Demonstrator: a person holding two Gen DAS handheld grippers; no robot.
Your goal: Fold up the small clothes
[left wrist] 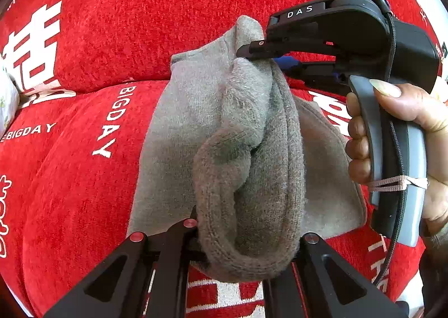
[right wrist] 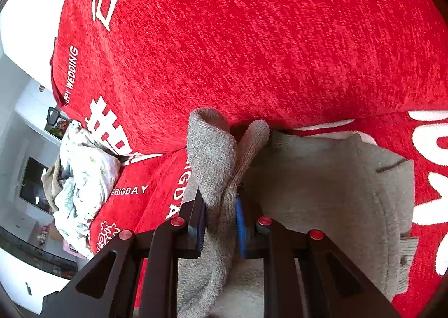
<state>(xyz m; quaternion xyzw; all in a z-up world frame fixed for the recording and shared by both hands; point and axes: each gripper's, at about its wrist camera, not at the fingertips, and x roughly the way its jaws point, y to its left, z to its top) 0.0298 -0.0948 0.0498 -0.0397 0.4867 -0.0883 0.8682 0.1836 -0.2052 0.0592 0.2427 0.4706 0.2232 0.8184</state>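
A small grey knit garment (left wrist: 196, 110) lies partly on a red sofa cover (left wrist: 126, 27), with one part lifted. My left gripper (left wrist: 246, 250) is at the bottom of the left wrist view, shut on a thick rolled fold of the garment that hides its fingertips. My right gripper (left wrist: 252, 56) comes in from the upper right and pinches the garment's far raised edge. In the right wrist view the right gripper (right wrist: 221, 220) is shut, with a bunch of grey garment (right wrist: 215, 155) between its blue pads (right wrist: 240, 220). The rest of the cloth spreads flat to the right.
The red cover (right wrist: 252, 38) has white lettering and rises into a back cushion behind the garment. A crumpled floral cloth (right wrist: 84, 166) lies at the sofa's left end. A person's hand (left wrist: 414, 110) holds the right gripper's handle. Room furniture shows at far left.
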